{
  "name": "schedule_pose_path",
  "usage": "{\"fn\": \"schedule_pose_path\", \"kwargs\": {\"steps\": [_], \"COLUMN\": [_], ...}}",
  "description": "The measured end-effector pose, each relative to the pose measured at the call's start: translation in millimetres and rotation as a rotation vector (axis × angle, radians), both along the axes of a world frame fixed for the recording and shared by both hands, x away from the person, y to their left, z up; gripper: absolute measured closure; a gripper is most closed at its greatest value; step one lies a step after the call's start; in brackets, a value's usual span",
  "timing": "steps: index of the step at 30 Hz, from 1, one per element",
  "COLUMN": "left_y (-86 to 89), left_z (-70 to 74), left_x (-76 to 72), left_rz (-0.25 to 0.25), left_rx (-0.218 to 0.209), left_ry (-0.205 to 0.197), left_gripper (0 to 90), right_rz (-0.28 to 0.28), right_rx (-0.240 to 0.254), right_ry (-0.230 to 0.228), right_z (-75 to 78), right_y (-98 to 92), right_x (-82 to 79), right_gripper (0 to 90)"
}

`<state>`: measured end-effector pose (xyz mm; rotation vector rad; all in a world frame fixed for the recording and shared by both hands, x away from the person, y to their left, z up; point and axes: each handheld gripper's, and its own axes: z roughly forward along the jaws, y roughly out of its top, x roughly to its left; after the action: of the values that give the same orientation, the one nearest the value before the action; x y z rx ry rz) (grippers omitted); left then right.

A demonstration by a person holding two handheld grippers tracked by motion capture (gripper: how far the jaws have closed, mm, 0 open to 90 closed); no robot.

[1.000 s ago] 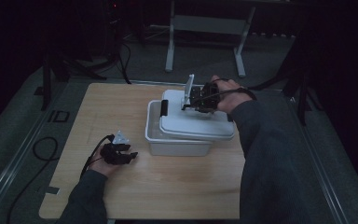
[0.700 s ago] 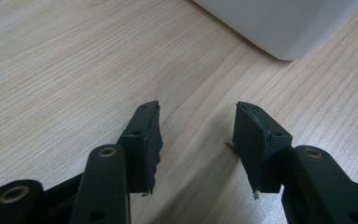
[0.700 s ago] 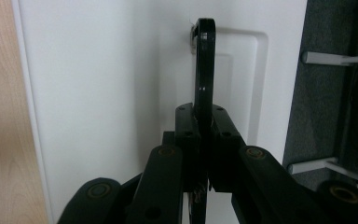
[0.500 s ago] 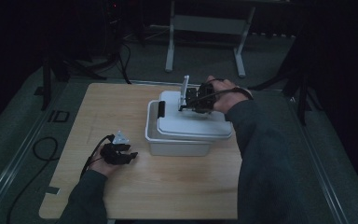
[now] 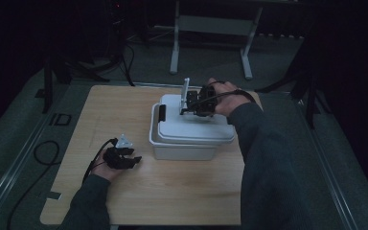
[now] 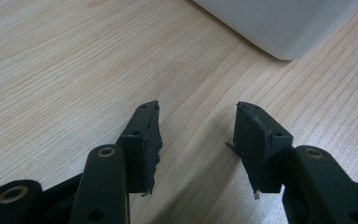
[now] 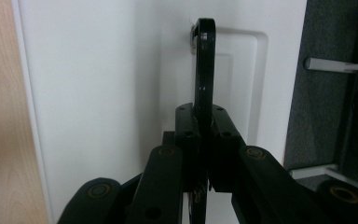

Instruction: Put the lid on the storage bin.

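Observation:
A white lidded box stands in the middle of the wooden table. On top of the lid, my right gripper is shut on the lid's thin black handle, which stands up on edge from its recess in the white lid between the two jaws. My left gripper rests low on the table to the left of the box, open, with only bare wood between its jaws. The box's rounded bottom corner lies just beyond them.
A black latch sits on the box's left end. A cable trails off the table's left edge onto the dark floor. A metal stand's legs rise behind the table. Bare wood lies in front of the box.
The right hand on the handle has shifted only very slightly. The left hand and the box have kept still.

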<state>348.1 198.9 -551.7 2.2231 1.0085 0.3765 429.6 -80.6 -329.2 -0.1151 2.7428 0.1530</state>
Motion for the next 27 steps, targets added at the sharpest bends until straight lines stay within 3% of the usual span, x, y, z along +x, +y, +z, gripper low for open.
{"fn": "schedule_pose_path", "kwargs": {"steps": [27], "left_y": [0.1], "left_z": [-0.1], "left_x": [0.1], "left_rz": [-0.002], "left_rx": [-0.001], "left_ry": [-0.001], "left_gripper": [50.8], "right_rz": [0.023], "right_rx": [-0.008], "right_ry": [0.014], "right_z": [-4.4], "right_y": [22.5], "right_x": [-0.6], "right_gripper": [84.3]}}
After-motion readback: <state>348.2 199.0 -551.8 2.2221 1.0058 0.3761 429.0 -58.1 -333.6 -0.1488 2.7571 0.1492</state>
